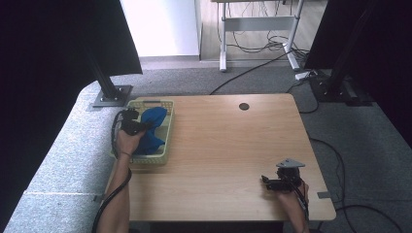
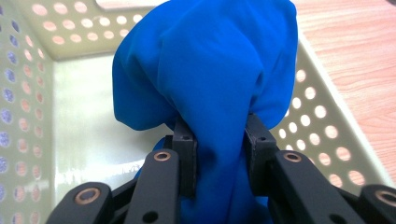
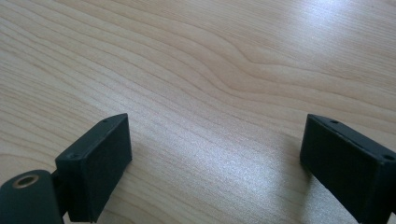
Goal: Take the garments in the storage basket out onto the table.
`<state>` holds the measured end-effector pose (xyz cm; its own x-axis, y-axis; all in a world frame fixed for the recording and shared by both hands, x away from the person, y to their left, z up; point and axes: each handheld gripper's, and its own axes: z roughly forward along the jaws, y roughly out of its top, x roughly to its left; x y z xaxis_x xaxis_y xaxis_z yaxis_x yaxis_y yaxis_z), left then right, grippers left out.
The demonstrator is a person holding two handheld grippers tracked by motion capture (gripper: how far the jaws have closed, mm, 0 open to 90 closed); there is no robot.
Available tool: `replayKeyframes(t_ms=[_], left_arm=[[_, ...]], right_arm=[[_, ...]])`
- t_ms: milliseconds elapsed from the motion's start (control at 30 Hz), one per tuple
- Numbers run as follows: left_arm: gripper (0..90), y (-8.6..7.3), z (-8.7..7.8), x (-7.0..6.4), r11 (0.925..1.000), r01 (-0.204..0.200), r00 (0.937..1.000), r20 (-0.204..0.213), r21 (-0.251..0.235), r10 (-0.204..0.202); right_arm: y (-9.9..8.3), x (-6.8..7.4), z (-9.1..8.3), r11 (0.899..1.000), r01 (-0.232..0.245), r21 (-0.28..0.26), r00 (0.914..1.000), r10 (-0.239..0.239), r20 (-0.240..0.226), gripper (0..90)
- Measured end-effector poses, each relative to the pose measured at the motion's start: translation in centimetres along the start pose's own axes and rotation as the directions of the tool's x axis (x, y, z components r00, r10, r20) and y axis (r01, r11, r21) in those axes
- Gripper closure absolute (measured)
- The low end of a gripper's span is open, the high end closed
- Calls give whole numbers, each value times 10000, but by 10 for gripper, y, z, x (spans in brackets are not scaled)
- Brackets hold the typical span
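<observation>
A blue cloth (image 1: 153, 127) lies bunched in a pale perforated basket (image 1: 167, 141) at the table's left edge. My left gripper (image 1: 137, 125) is over the basket and shut on a fold of the blue cloth (image 2: 210, 70), which bulges up between the black fingers (image 2: 186, 154). The basket's wall (image 2: 28, 93) surrounds it. My right gripper (image 1: 269, 183) rests near the table's front right corner, jaws wide open with bare wood between the fingers (image 3: 98, 158); its own midpoint (image 3: 217, 163) is over the tabletop.
The wooden table (image 1: 228, 145) has a dark cable hole (image 1: 244, 106) at the back. Black stands (image 1: 111, 92) and cables lie on the grey floor behind. A cable trails along the left forearm.
</observation>
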<state>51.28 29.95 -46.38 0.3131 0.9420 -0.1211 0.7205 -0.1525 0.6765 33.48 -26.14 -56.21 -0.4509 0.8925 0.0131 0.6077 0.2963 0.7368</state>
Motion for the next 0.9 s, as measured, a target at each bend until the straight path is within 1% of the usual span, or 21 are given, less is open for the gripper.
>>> replayKeyframes(t_ms=[133,367,533,600,900], left_arm=[[710,0,-8,-2,9996,-41,10000,-26,-283,41],[710,-4,-19,-2,9978,-25,10000,55,-666,29],[710,-6,-28,-2,9956,83,9999,116,-939,-72],[710,-7,-31,-3,9944,144,9997,206,-1048,-123],[709,-10,-45,-5,9915,70,9997,243,-1297,-39]], right_arm=[[0,0,0,10000,0,2,10000,0,0,89],[0,0,0,10000,12,2,10000,-12,-8,90],[0,0,0,10000,25,4,10000,-25,-21,89],[0,0,0,10000,21,4,10000,-21,-18,89],[0,0,0,10000,27,6,10000,-27,-20,89]])
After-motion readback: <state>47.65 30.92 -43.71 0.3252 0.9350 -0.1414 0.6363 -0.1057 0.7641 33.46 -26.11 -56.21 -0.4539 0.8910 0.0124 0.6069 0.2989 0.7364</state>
